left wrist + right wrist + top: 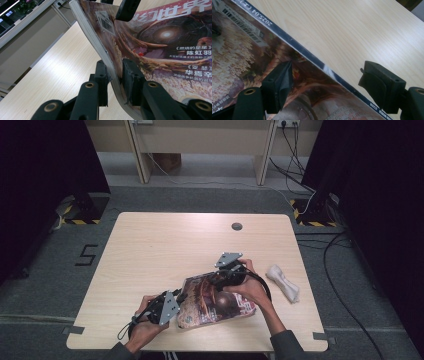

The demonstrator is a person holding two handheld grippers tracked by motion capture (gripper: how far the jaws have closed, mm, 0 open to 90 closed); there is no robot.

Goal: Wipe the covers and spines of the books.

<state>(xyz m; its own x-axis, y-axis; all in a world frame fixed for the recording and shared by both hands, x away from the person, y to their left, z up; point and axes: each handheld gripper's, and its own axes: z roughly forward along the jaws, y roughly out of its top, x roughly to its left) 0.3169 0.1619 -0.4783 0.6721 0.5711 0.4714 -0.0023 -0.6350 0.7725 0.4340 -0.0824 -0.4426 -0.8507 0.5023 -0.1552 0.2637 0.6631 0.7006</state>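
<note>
Two hand-held grippers at one magazine (215, 301), lying near the front edge of the table (150, 245).

High view: left hand-held gripper (172, 304) at the magazine's left edge; right hand-held gripper (220, 279) over its far edge. White cloth (283, 282) apart at the right, untouched.

Left gripper view: left hand-held gripper (115, 77) clamped on the magazine (160, 50), page block pinched between both jaws, edge lifted and bowed off the table (57, 75).

Right gripper view: right hand-held gripper (325, 82) spread wide, holding nothing; one jaw over the cover (244, 55), the other over bare table (352, 32), spine edge between.

Step judged: securing a second grip. Next move calls for lowering and closing squarely on the spine edge.
</note>
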